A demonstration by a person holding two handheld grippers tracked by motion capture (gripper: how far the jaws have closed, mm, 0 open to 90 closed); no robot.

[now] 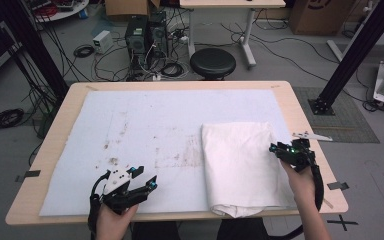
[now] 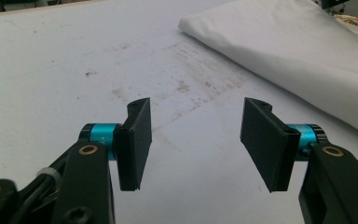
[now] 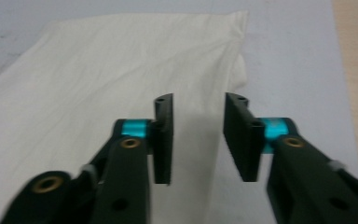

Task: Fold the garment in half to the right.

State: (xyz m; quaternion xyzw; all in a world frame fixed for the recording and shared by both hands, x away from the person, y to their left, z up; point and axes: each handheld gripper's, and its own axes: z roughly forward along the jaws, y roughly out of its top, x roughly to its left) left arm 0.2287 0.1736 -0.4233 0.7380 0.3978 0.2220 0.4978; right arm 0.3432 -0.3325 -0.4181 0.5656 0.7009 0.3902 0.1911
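Note:
A folded white cloth (image 1: pixel 240 165) lies on the right half of a stained pale mat (image 1: pixel 145 125) that covers the wooden table (image 1: pixel 50 150). My left gripper (image 1: pixel 145 177) rests near the front left of the mat, pointing right toward the cloth. Its jaws are open over bare mat (image 2: pixel 74 60), with nothing between them (image 2: pixel 196 135), and the cloth (image 2: pixel 298 51) lies ahead at the right. My right gripper (image 1: pixel 275 148) hovers at the cloth's right edge. It is open (image 3: pixel 198 140) above that edge of the cloth (image 3: pixel 98 70), with no fabric pinched.
Beyond the table's far edge stand a black stool (image 1: pixel 212 62) and computer towers (image 1: pixel 145 35) amid floor cables. A black frame post (image 1: pixel 350 55) rises at the right. Bare wood (image 3: pixel 354 70) borders the mat on the right.

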